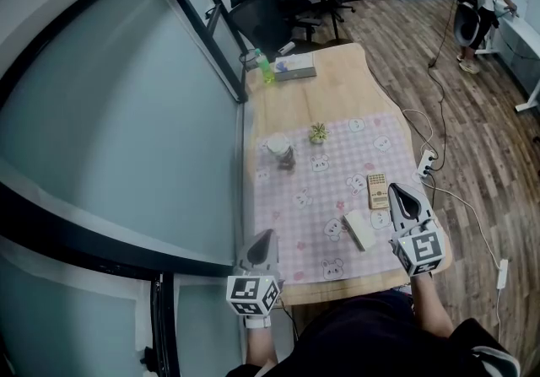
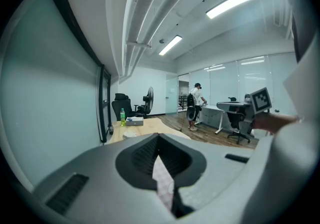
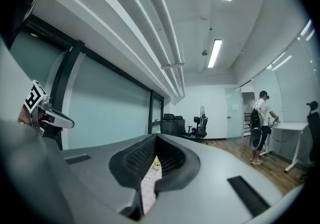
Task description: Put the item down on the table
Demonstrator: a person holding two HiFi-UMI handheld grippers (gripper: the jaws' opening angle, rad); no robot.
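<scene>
Near two flat items on the table, left gripper and right gripper have fingers closed, empty.

Cloth covers the worktop's near half. On it: pad near-right, flat item just behind, plant centre-rear, cup to its left. Bottle and box at far end.

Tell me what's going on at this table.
A person stands at the near end of the table with a gripper in each hand. The left gripper and the right gripper are both shut and hold nothing. A cream book and a small tan item lie on the pink checked cloth close to the right gripper, so the item seems already set down.
</scene>
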